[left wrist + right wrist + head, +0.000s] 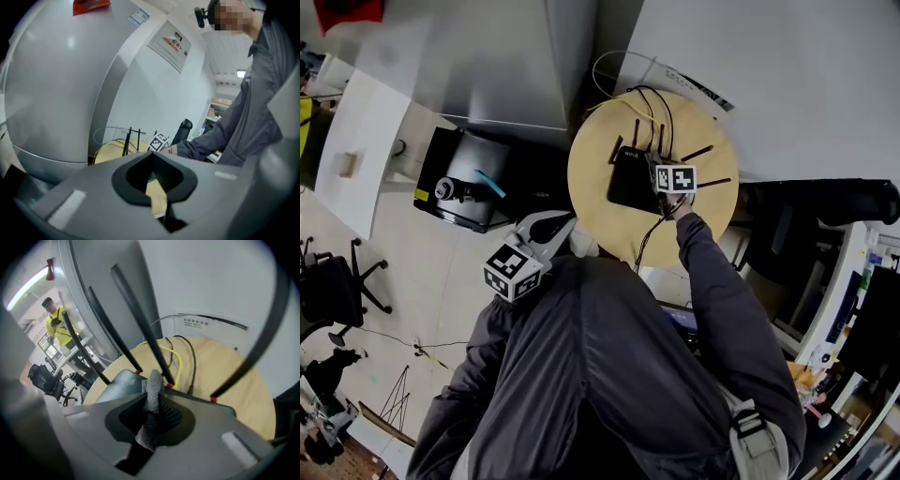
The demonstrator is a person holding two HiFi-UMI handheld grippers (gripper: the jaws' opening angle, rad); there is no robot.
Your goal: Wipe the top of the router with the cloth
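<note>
A black router [628, 184] with several upright antennas [136, 310] lies on a round wooden table [591, 178]. My right gripper [660, 174] hovers low over the router's right part, shut on a grey cloth [151, 404]. In the right gripper view the cloth sticks out past the right gripper [153, 380], just above the router's top [115, 383]. My left gripper [546, 232] is held back by the person's chest, off the table's near-left edge. In the left gripper view, the left gripper [151, 158] looks shut with nothing in it.
Yellow and black cables [177, 357] trail across the table [229, 366] behind the router. A black case [464, 192] lies on the floor to the left, a grey cabinet [487, 66] stands behind it, and dark office chairs [333, 286] stand left and right.
</note>
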